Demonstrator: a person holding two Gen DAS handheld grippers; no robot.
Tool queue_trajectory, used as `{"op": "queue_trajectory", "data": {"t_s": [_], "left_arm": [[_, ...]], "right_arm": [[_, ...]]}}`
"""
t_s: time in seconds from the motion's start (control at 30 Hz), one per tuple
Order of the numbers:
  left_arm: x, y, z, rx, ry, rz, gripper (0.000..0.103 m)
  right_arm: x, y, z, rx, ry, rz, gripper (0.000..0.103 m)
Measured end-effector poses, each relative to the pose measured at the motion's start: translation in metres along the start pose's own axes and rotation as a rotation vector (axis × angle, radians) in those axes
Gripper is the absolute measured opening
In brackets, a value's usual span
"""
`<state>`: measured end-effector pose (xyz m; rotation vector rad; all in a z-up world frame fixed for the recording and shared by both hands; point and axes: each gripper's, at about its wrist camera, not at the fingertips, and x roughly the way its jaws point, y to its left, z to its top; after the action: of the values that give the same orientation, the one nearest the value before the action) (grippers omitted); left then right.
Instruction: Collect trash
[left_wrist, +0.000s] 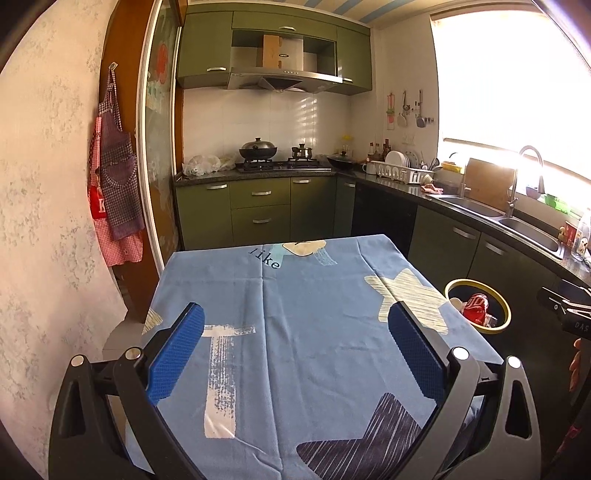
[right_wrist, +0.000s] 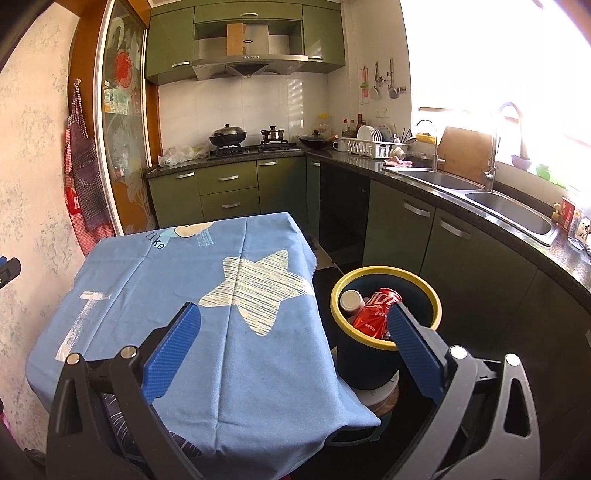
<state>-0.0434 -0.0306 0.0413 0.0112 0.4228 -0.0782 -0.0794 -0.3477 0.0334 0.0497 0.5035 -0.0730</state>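
Both tongs, left (left_wrist: 295, 354) and right (right_wrist: 291, 350), gape empty above the counter (right_wrist: 147, 280); red soda can (right_wrist: 373, 310) lies in the yellow-rimmed bin (right_wrist: 436, 299) beside its right edge.

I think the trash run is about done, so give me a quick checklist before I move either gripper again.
1. Left gripper empty, jaws open: ok.
2. Right gripper empty, jaws open: ok.
3. Red can inside the bin: ok.
4. White cup inside the bin: ok.
5. No trash on the blue tablecloth: ok in both views.
6. Floor around the table free of trash: cannot tell, mostly hidden.
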Motion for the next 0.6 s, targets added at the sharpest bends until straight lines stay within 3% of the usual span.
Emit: {"op": "queue_trajectory", "data": {"t_s": [0.6], "left_arm": [[0.0049,-0.0064,-0.0016,0.018,0.009,-0.002,0.098]], "right_arm": [[0.0035,-0.0005,-0.0012,0.007,0.006,-0.005,0.096]]}}
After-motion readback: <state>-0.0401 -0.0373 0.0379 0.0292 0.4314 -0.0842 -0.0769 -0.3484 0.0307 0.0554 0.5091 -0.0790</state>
